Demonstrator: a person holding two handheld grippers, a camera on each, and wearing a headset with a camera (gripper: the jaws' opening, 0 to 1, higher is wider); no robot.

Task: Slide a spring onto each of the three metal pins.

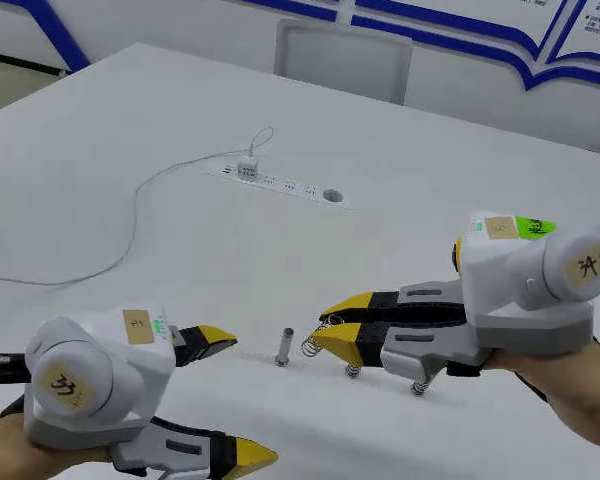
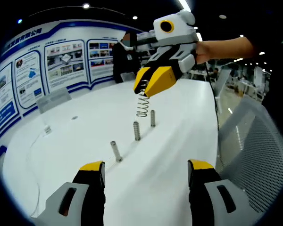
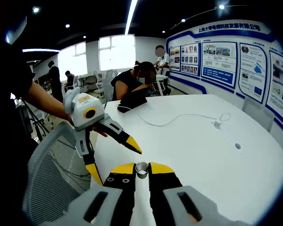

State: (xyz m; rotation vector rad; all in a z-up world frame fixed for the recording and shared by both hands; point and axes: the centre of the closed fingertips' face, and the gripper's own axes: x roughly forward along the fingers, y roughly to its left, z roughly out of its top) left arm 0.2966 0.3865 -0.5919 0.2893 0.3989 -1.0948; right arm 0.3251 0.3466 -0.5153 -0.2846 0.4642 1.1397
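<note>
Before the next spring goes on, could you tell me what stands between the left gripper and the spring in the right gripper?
In the head view, one bare metal pin stands upright between the left gripper and the spring.

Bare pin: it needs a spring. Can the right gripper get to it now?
Probably yes: the right gripper, shut on a spring, hangs close by the bare pin with nothing between them.

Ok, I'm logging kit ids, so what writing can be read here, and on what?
"33", handwritten, it seems: on the round tan sticker on the left gripper's rear cap.
Unreadable: a handwritten mark on the round sticker on the right gripper's rear cap.
Too small to read: the small labels atop both grippers.
Too blurred to read: the wall posters.
</note>
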